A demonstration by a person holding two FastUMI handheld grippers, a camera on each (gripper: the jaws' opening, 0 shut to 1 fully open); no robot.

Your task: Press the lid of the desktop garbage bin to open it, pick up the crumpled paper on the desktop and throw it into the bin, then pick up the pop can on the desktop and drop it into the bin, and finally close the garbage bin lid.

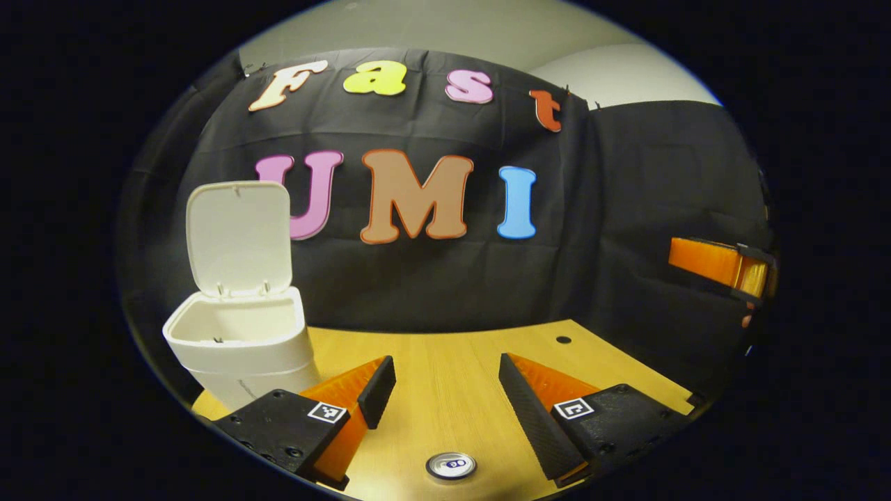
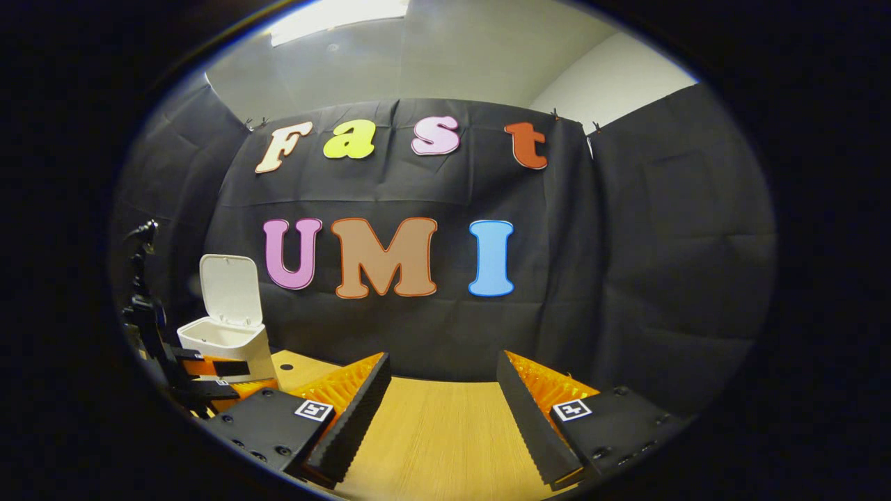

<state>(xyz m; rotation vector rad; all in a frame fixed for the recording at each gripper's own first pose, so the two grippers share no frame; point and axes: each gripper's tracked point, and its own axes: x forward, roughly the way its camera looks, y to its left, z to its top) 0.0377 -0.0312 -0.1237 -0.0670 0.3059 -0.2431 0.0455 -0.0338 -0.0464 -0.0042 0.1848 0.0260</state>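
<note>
The white desktop bin (image 1: 237, 344) stands on the wooden table at the left, its lid (image 1: 238, 236) swung up and upright. Its inside below the rim is hidden. My left gripper (image 1: 445, 369) is open, to the right of the bin. The silver top of the pop can (image 1: 451, 465) sits upright low between its fingers, close to the camera, with neither finger touching it. In the right gripper view the bin (image 2: 228, 348) is small at the far left with its lid (image 2: 231, 289) up, and the left gripper (image 2: 205, 372) hangs just in front of it. My right gripper (image 2: 440, 365) is open over bare table.
The wooden table (image 1: 445, 348) runs back to the black cloth wall. A small dark hole (image 1: 563, 340) lies in the tabletop near the back edge. The right gripper (image 1: 724, 268) shows at the far right of the left gripper view, held above the table.
</note>
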